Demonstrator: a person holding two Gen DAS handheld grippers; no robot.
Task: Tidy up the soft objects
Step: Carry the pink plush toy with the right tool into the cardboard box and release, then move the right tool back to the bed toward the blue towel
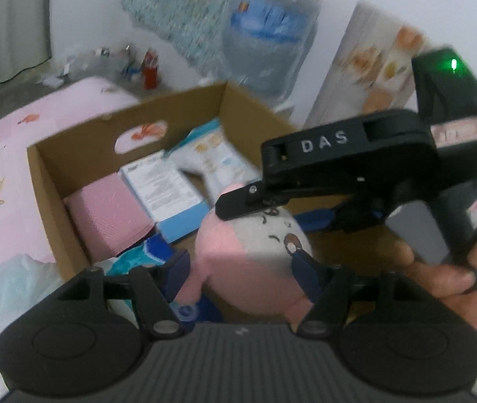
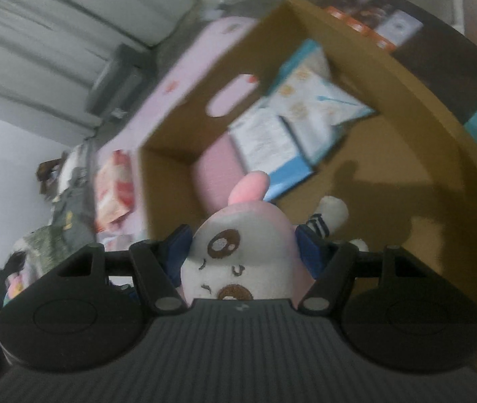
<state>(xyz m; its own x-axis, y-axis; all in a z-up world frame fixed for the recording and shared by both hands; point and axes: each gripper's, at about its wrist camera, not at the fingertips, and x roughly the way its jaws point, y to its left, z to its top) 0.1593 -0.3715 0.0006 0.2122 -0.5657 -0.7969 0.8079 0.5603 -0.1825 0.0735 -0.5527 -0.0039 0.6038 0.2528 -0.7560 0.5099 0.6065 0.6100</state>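
plush toy [image 2: 238,255] above cardboard box [image 2: 406,154] | left hand-held gripper [image 1: 238,268]: clamped on toy's pink body | right hand-held gripper [image 2: 242,252]: clamped on its head, ear at 12 o'clock

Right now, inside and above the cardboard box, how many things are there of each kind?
Pink stack: 1
Printed packs with blue edges: 2
Plush toy, held over the box by both grippers: 1
Total: 4
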